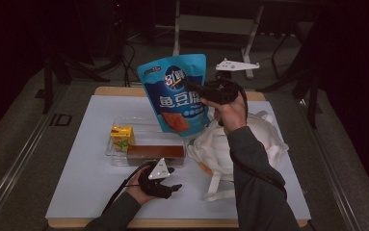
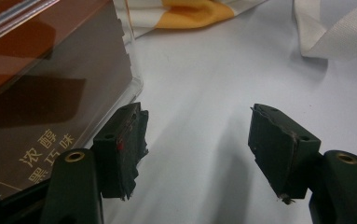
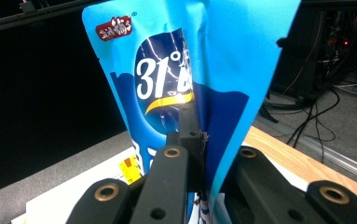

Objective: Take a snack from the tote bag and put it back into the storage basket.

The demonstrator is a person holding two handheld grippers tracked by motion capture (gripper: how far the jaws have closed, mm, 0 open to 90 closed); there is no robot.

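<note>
A: High view, going left to right: where does the left gripper (image 1: 168, 188) sit?

B: Near edge of the table (image 1: 76, 192), jaws parted with nothing between them. In the left gripper view the brown box (image 2: 41, 93) in its clear tray (image 1: 117, 156) is just beside the left jaw, with bare white table between the pads. A yellow carton (image 1: 123, 136) stands at the tray's left end.

A: And the blue snack pouch (image 1: 178, 94)?

B: Lifted clear of the table, over the tray's far right end, long axis roughly upright and tilted. The right gripper (image 1: 199, 91) has its jaws clamped on the pouch's right edge. It is glossy blue with white lettering and a red picture low down.

A: What does the next move turn on?

B: Probably the white cloth bag (image 1: 249, 144), just right of and below the pouch; the right hand is far nearer.
</note>
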